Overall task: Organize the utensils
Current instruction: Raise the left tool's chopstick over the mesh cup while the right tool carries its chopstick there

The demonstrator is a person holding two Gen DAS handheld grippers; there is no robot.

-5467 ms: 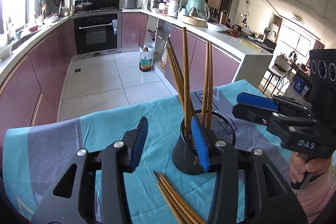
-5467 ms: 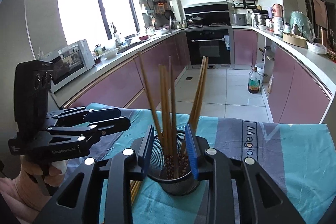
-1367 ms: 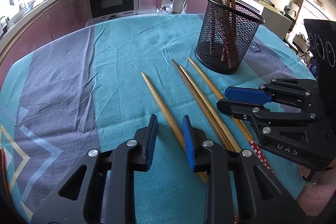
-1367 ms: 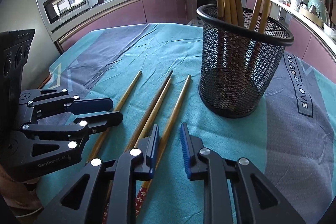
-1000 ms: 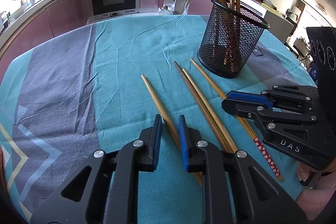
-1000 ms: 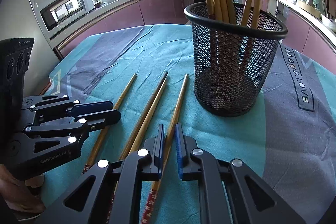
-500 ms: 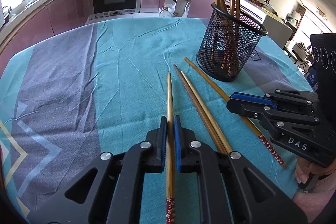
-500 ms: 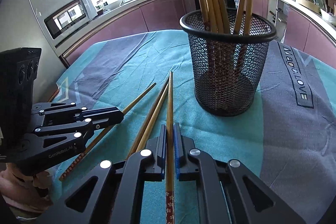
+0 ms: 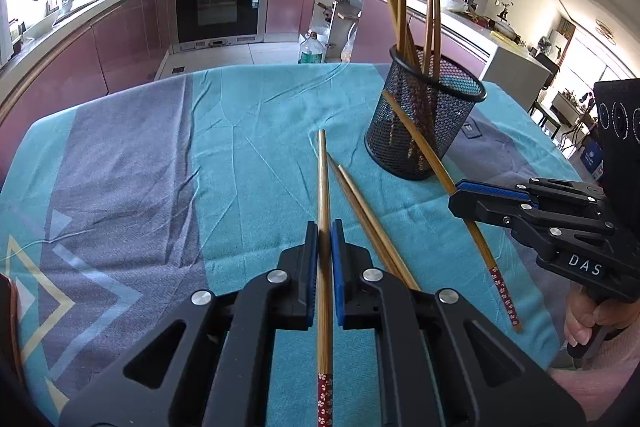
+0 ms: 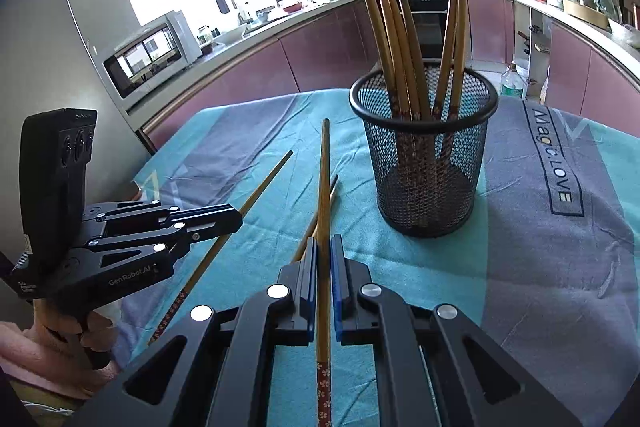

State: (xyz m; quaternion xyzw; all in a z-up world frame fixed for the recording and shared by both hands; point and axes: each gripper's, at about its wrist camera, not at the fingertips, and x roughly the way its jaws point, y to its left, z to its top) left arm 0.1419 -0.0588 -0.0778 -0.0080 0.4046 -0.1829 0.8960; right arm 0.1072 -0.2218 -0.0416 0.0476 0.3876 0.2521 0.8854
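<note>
Teal and grey cloth (image 9: pixel 248 131) covers the desk in the left wrist view. The left hand-held gripper (image 9: pixel 325 255) has its blue pads pressed against a chopstick (image 9: pixel 323 195), which runs straight ahead between them, its red patterned end toward the camera and its tip over bare cloth. Two more chopsticks (image 9: pixel 360 203) lie just right of it, close together on the cloth. Ahead and to the right stands the mesh cup (image 9: pixel 428 123) with several chopsticks upright inside. The right hand-held gripper (image 9: pixel 464 197) reaches in from the right edge with its own chopstick (image 9: pixel 424 151), whose tip crosses in front of the cup's wall. Left of the held stick the cloth is bare as far as the desk's far and left edges.

From the right wrist view, the right hand-held gripper (image 10: pixel 325 259) is clamped on its chopstick (image 10: pixel 324 187), tip raised and pointing left of the cup (image 10: pixel 432 163), apart from its rim. The left hand-held gripper (image 10: pixel 224 217) comes in from the left edge, closed on its chopstick (image 10: pixel 256 191). Bare cloth (image 10: pixel 560 267) extends right of the cup, printed with lettering (image 10: pixel 554 163).
</note>
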